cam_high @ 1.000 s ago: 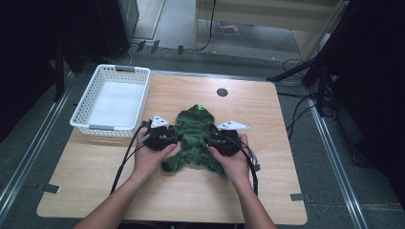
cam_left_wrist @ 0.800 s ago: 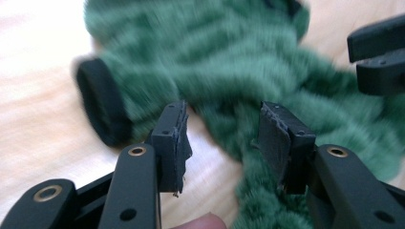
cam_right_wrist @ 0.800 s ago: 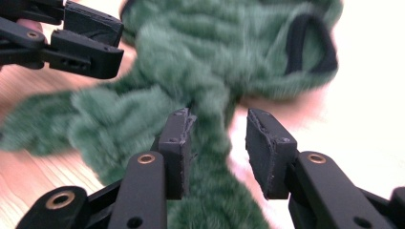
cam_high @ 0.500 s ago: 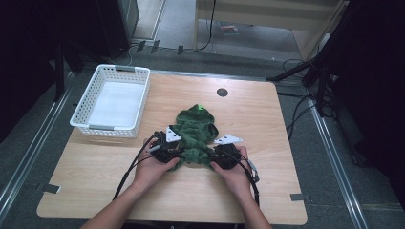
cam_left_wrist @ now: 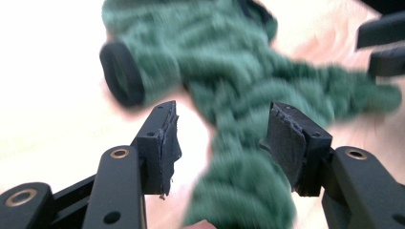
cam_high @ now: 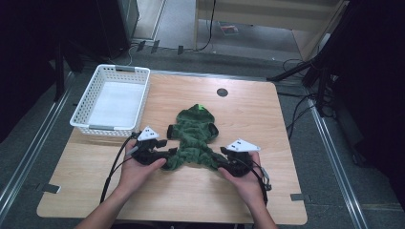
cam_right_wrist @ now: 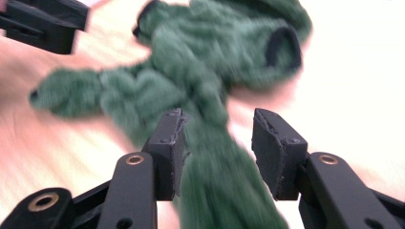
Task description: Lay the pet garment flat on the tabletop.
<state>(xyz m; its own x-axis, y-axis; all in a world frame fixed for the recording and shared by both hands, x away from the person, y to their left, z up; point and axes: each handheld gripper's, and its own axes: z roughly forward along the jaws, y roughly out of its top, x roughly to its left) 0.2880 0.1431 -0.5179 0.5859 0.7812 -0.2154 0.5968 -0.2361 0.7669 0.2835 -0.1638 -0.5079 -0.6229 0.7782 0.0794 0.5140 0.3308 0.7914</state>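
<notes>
The green knitted garment (cam_high: 193, 138) is spread flat at the centre of the table (cam_high: 286, 157), probably for folding. Both tongs, left (cam_left_wrist: 219, 138) and right (cam_right_wrist: 217, 143), have just been opened; a lower garment end lies loosely between each pair.

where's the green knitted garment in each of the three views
High view: green knitted garment lies mid-table, between the two grippers.
Left gripper view: it runs from top centre down between the open jaws.
Right gripper view: it spreads across the top and trails down between the open jaws.
Shared landmark: its dark-rimmed sleeve cuff.
</notes>
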